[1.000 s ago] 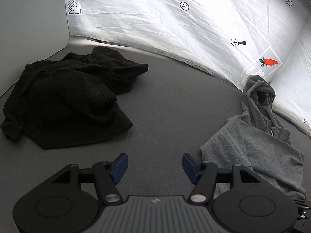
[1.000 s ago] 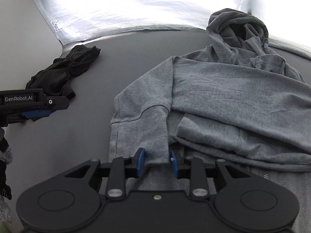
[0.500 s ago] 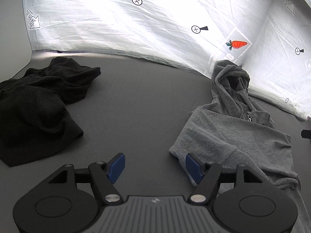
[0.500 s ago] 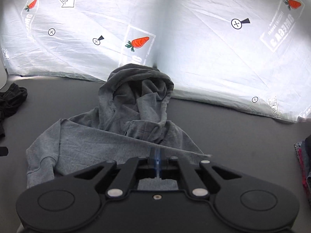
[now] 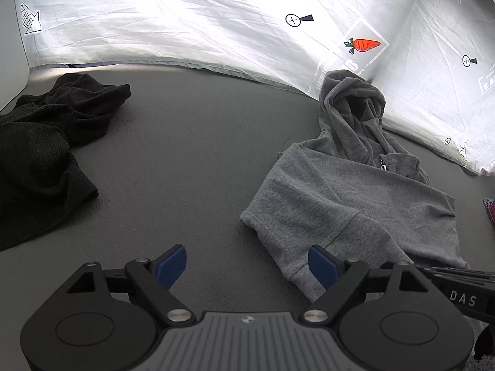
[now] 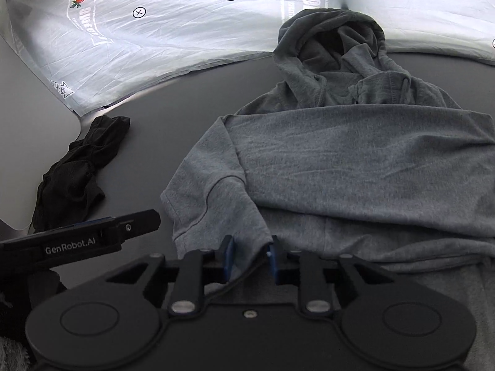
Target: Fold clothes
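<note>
Tongs first: right gripper set narrow, with the cuff end of a sleeve lying between the blue pads. Cannot tell whether clamped on the cloth or merely straddling it. Left gripper spread wide and holding nothing, hovering low over bare grey mat, its right-hand pad just beside the near edge of the same garment.

Outward from there: grey hoodie spread on the mat directly ahead of both grippers, hood pointing away and propped against the white printed sheet at the back. Looks part-folded: a broad band of grey cloth laid straight across the chest below the neckline, and the near-left sleeve turned inward over the body. Lower hem area rumpled and not squared up, as far as visible under the right gripper.

Further left, well apart from the hoodie: black garment in a loose crumpled heap, showing no sign of folding.

Judged as early to middle of the job. Probably done: sleeves brought in over the hoodie. Probably left: smoothing the bottom, folding the body over toward the hood into a compact stack, then the whole of the black piece.
</note>
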{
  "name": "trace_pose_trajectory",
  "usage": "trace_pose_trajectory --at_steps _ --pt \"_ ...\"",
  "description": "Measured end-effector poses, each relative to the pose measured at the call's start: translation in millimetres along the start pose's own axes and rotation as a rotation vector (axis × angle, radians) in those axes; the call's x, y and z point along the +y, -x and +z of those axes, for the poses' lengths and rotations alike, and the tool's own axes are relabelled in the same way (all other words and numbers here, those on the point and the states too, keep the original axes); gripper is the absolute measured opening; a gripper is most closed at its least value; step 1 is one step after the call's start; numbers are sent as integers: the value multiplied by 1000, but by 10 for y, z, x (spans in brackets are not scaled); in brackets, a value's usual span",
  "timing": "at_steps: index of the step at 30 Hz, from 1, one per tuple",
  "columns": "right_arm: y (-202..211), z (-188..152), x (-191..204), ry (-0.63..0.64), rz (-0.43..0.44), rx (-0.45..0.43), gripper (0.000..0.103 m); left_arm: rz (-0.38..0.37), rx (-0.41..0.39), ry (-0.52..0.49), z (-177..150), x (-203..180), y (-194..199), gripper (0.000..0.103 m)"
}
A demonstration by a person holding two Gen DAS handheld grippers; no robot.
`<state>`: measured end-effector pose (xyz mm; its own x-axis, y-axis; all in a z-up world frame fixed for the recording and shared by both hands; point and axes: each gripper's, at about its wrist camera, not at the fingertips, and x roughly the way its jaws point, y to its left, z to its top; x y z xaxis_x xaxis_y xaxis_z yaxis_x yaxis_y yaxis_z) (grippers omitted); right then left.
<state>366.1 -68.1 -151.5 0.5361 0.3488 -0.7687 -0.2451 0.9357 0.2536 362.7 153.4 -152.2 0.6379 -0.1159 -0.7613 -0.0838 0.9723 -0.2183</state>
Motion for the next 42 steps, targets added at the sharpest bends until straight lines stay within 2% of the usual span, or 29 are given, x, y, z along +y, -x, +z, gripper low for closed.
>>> trace_pose_trajectory --at_steps 4,7,9,11,15,17,18,19,20,21,25,28,31,35,37,40,42 --pt "336 193 -10 87 -33 -119 3 -5 1 -1 10 15 8 88" --pt "606 436 -232 87 -96 -192 3 -9 1 -1 18 25 14 88" --pt "636 596 -496 78 -147 -182 3 -12 1 -2 29 23 15 88" --pt "584 723 -809 76 -234 -152 3 -17 1 -6 54 -3 8 88" --pt "375 822 -1335 25 -313 -67 6 -30 -11 -50 138 -127 9 88" --pt "285 828 -1463 17 -368 -41 11 -44 -20 -68 211 -206 -3 89" --pt "248 817 -1469 28 -416 -31 20 -52 -26 -80 256 -257 -18 89" --pt "211 804 -1464 41 -468 -23 35 -57 -36 -95 306 -316 -43 90" --pt "210 785 -1450 44 -493 -33 41 -59 -46 -113 358 -373 -70 92" --pt "232 758 -1435 34 -498 -58 45 -62 -56 -130 409 -431 -96 93" --pt "253 613 -1374 -38 -447 -110 48 -54 -120 -218 625 -691 -238 94" --pt "103 495 -1264 34 -454 -89 51 -31 -158 -291 724 -892 -443 96" --pt "-67 382 -1265 76 -503 -30 54 -24 -107 -403 663 -1110 -747 96" --pt "-34 366 -1397 11 -479 -33 67 38 -69 -523 374 -1212 -998 97" --pt "22 390 -1461 -15 -471 -47 72 39 -90 -470 330 -1130 -1006 102" --pt "106 424 -1558 -54 -457 -67 72 11 -26 -357 512 -1011 -987 102" --pt "216 492 -1623 -103 -413 -125 73 11 -41 -313 681 -976 -973 102"
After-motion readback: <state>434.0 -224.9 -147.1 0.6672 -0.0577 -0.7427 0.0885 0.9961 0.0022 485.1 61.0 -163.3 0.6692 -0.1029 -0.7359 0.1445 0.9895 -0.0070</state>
